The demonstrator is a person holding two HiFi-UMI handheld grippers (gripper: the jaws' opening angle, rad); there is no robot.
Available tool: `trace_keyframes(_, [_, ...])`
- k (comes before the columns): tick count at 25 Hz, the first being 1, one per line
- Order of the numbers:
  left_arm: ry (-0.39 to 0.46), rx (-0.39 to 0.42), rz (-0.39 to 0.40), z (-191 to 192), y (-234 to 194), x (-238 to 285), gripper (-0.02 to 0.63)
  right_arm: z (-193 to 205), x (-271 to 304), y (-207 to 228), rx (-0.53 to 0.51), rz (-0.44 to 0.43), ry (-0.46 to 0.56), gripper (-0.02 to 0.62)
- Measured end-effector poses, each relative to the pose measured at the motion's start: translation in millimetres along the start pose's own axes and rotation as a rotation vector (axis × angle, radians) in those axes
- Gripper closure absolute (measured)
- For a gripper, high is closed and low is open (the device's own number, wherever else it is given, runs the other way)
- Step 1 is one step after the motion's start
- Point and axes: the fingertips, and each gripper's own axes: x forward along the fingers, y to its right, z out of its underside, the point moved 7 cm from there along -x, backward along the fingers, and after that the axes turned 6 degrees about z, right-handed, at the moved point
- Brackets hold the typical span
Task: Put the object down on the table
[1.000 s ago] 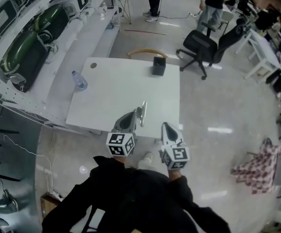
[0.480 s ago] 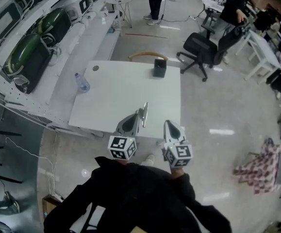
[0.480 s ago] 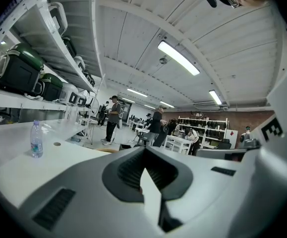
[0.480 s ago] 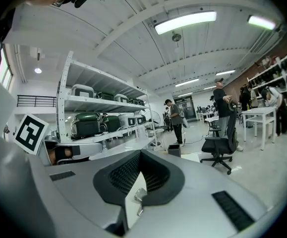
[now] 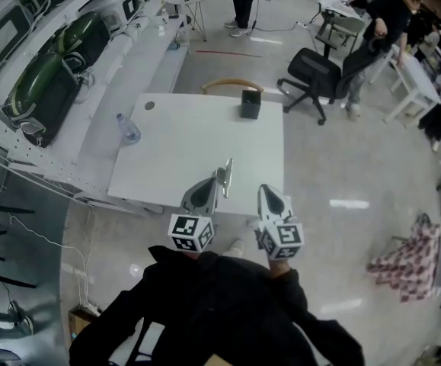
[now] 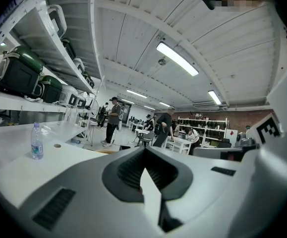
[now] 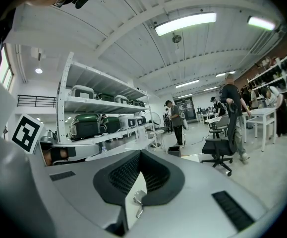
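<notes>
In the head view my left gripper (image 5: 213, 183) is shut on a thin flat grey object (image 5: 226, 174). The object sticks up and forward from the jaws, above the near edge of the white table (image 5: 182, 155). From the left gripper view (image 6: 147, 180) the jaws are closed, with only a pale sliver of the object (image 6: 152, 202) between them. My right gripper (image 5: 266, 194) hangs beside it to the right, over the table's front edge. Its jaws are together and hold nothing that I can see; the right gripper view (image 7: 136, 192) shows the same.
On the table a black box (image 5: 250, 104) stands at the far edge and a water bottle (image 5: 126, 128) at the left edge. A wooden chair (image 5: 231, 85) sits behind the table, an office chair (image 5: 316, 72) at the back right. Shelves (image 5: 45, 75) run along the left.
Both grippers keep nearly the same pose, with the flat object still held. The view has drawn back slightly from the table. People at the back right have walked on.
</notes>
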Motion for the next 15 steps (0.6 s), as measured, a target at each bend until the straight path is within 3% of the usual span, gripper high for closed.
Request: trace_keyframes(15, [0.002, 0.005, -0.005, 2.1, 2.3, 1.6, 0.604, -4.6, -2.1, 7.5, -0.017, 0.032, 0.002, 0.607])
